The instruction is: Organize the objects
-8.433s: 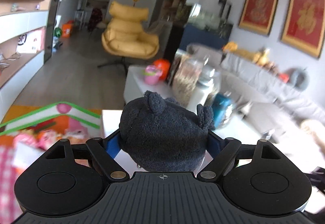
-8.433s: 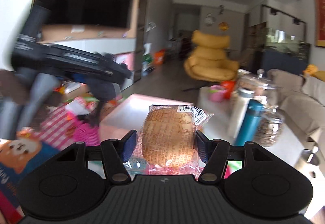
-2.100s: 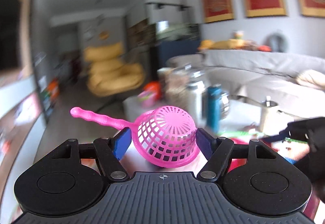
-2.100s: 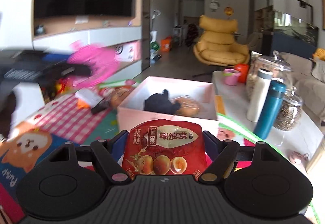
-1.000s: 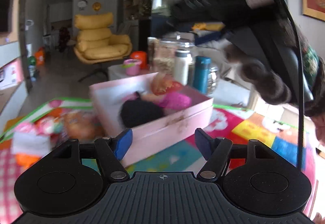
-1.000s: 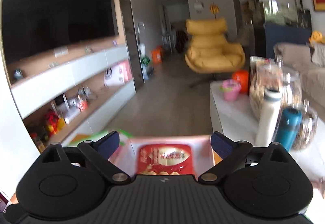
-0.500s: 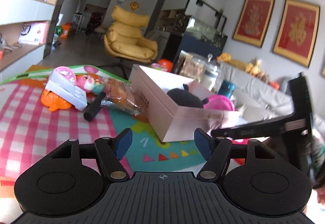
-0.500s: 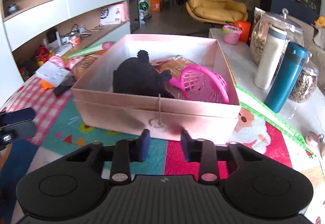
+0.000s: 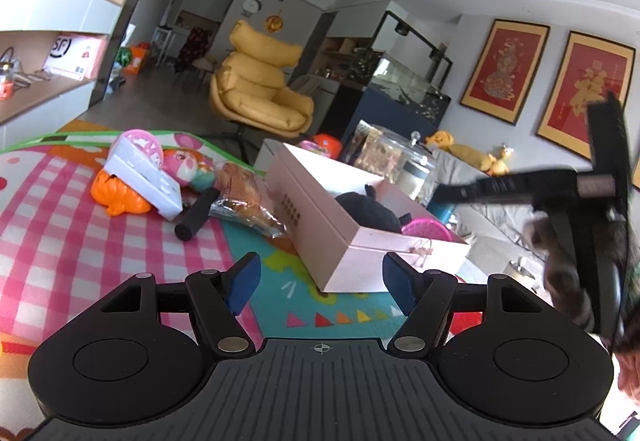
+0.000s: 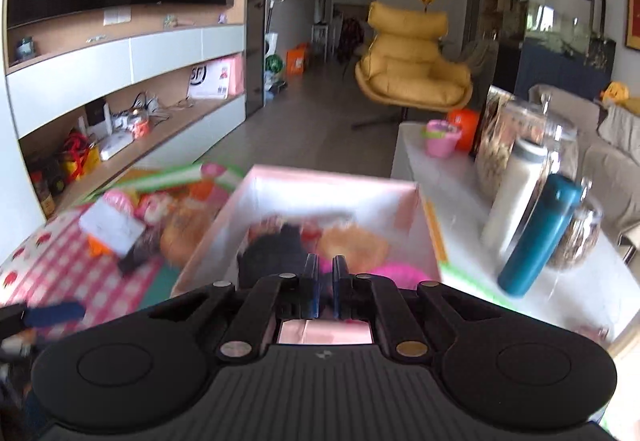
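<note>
Left wrist view: the left gripper (image 9: 320,277) is hovering above the colourful patterned play mat (image 9: 60,221), its blue-padded jaws standing wide apart with nothing between them. Ahead and slightly right, the open pale pink cardboard box (image 9: 320,229) is sitting on the mat; one black plush toy (image 9: 366,210) and the rim of one pink plastic mesh strainer (image 9: 426,230) are showing above its wall, the rest of the contents being hidden by that wall. Left of the box, four loose items are lying close together: one clear-wrapped bread bun (image 9: 244,197), one black cylindrical handle (image 9: 196,213), one white flat box (image 9: 142,177) and one orange plastic toy (image 9: 116,199) partly under it. The right gripper (image 9: 516,185) is appearing blurred over the box's far right side. Right wrist view: the right gripper (image 10: 324,283) is hanging over the near wall of the pink box (image 10: 320,193), jaws nearly together with only a narrow slit, nothing visibly clamped. The box's contents are motion-blurred; a dark shape, an orange-brown shape and a pink shape are all that is making itself out. On the white low table (image 10: 412,161) to the right, one teal cylindrical flask (image 10: 536,237) and one white bottle (image 10: 514,193) are standing before glass jars (image 10: 520,137).
</note>
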`<state>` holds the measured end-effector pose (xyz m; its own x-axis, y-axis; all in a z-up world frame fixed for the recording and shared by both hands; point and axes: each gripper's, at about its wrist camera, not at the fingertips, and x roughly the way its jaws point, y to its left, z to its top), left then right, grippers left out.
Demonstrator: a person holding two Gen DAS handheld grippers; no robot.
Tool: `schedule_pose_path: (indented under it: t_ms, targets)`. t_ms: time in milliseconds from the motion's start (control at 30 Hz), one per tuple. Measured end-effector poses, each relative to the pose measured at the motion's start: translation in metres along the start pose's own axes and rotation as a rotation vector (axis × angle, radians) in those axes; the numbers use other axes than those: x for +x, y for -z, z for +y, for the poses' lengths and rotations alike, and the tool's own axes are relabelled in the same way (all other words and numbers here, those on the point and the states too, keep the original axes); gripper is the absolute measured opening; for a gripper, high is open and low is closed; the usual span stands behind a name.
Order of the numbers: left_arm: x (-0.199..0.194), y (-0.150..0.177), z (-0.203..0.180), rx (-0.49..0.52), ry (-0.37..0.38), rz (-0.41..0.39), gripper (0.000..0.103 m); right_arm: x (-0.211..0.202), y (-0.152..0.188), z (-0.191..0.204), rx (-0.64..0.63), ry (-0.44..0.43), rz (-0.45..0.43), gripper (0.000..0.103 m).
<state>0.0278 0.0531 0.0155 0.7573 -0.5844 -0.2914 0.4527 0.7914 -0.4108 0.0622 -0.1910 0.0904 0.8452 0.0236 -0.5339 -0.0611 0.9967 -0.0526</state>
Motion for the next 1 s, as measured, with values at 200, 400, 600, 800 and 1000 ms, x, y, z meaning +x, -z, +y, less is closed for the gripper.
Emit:
schedule_pose_path:
  t_ms: [200,400,600,800,1000]
  targets:
    - [-0.001,0.0,0.003,-0.016,-0.005,-0.003,0.072,0.011,-0.008,-0.013,0.056,-0.014,0.033,0.009]
    - [0.0,0.0,0.003,-0.017,-0.005,-0.001,0.072,-0.001,0.036,-0.009,0.01,-0.06,0.121,0.025]
    - [0.0,0.001,0.004,-0.025,-0.008,0.003,0.072,0.02,0.057,-0.008,0.055,-0.093,0.19,0.025]
    - [0.001,0.001,0.006,-0.028,-0.01,0.008,0.072,0.026,0.054,0.0,0.04,-0.074,0.173,0.018]
    - [0.001,0.001,0.006,-0.028,-0.01,0.008,0.072,0.001,0.036,0.0,0.025,-0.058,0.081,0.003]
